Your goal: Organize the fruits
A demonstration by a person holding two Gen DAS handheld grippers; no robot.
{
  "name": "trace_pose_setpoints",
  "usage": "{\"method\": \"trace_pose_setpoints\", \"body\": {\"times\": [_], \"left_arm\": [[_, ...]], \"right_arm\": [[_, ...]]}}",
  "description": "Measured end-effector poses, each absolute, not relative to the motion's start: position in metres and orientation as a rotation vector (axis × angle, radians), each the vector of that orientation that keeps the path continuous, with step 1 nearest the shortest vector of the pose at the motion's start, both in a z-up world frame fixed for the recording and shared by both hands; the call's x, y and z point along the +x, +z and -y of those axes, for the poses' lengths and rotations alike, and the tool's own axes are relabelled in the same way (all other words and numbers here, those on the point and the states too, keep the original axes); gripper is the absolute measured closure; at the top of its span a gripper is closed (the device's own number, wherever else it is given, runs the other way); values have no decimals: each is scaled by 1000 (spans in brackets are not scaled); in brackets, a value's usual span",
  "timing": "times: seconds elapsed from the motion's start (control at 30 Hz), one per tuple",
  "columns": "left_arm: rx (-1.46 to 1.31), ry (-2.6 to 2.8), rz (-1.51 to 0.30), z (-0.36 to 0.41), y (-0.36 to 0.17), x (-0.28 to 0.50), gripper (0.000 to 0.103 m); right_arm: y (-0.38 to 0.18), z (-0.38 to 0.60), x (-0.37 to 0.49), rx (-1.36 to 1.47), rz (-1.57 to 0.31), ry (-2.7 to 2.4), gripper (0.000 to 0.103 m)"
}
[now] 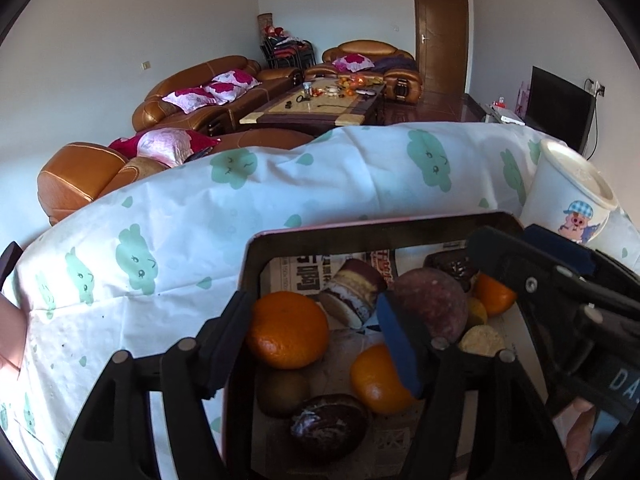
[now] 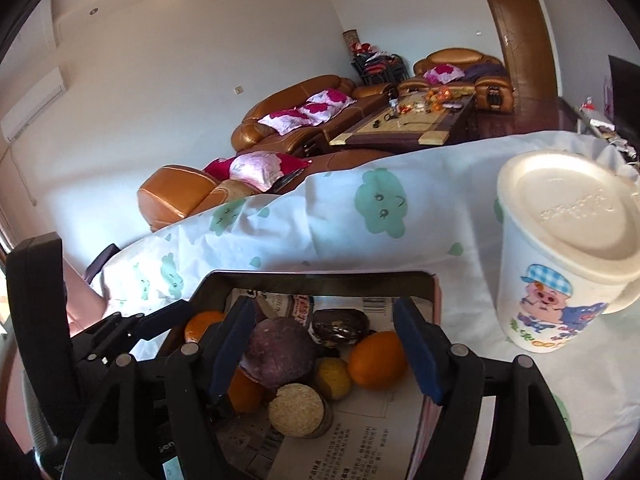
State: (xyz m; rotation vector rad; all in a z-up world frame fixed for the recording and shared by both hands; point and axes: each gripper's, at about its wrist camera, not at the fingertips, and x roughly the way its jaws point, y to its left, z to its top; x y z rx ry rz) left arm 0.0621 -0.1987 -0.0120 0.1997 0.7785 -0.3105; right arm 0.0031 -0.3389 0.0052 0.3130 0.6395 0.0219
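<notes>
A dark tin tray (image 1: 360, 227) lined with newspaper holds oranges, a purple passion fruit, a kiwi and round snack cakes. In the left wrist view my left gripper (image 1: 316, 344) is open above it, over a large orange (image 1: 286, 328), with another orange (image 1: 376, 378), the kiwi (image 1: 282, 390) and the passion fruit (image 1: 434, 304) nearby. In the right wrist view my right gripper (image 2: 326, 354) is open over the same tray (image 2: 320, 280), its fingers either side of the passion fruit (image 2: 280, 352) and an orange (image 2: 376, 358). Neither holds anything.
A white lidded cup (image 2: 560, 256) with a cartoon pig stands right of the tray on the white cloth (image 1: 160, 220) with green prints. Chocolate cakes (image 1: 332, 428) and a round biscuit (image 2: 298, 410) lie among the fruit. Sofas and a coffee table stand beyond.
</notes>
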Motion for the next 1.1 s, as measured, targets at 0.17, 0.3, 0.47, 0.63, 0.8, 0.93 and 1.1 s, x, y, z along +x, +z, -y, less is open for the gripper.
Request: {"method": "trace_pose_setpoints", "body": {"times": [0.17,0.3,0.47,0.63,0.8,0.93,1.1], "left_arm": [[125,-313,-707,189,-14,48,28],[143,-308,-669,191,-15,35,21],[171,-254,-619,191,-10,19,0],[122,-232,-574,175,-4,7,0],[68,-209,-573,159,-3,2,0],[29,-199,-544,149,-2,-7,0],[-13,-202,-466,137,5,-23,0]], "right_arm": [[7,330,-8,232,-581,-93,30],[10,326,-14,165,-525,-153,30],[13,338,-28,198,-487,-194,30],[19,342,-50,232,-411,-188,30],[27,325,-69,153,-339,-206,30],[31,310,-85,85,-280,-222,29],[35,301,-102,71,-240,-216,29]]}}
